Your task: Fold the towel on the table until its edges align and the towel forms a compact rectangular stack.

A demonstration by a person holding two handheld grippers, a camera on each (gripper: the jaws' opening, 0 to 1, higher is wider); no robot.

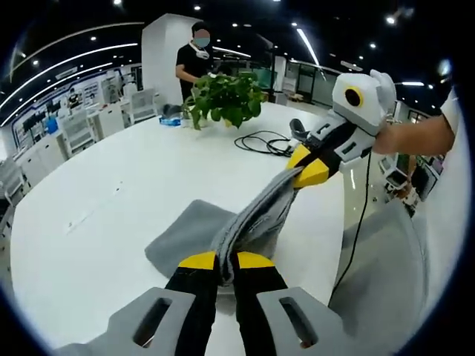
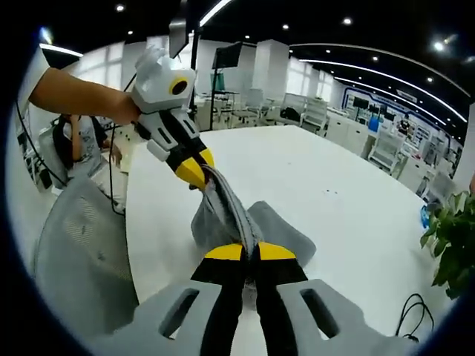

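Observation:
A grey towel [image 1: 194, 230] lies partly on the white table [image 1: 111, 193], with one edge lifted and stretched between the two grippers. My left gripper [image 1: 225, 260] is shut on one corner of that raised edge. The right gripper [image 1: 303, 172] enters from the right, held by a person's hand, and is shut on the other corner. In the right gripper view my right gripper [image 2: 250, 252] grips the towel [image 2: 223, 215], and the left gripper [image 2: 199, 172] pinches the far end, above the table [image 2: 326, 193].
A potted green plant [image 1: 226, 100] and a black cable [image 1: 263, 142] sit on the far side of the table. A grey mesh chair [image 2: 78, 252] stands at the table's edge. A person stands behind the plant; another sits beyond the chair.

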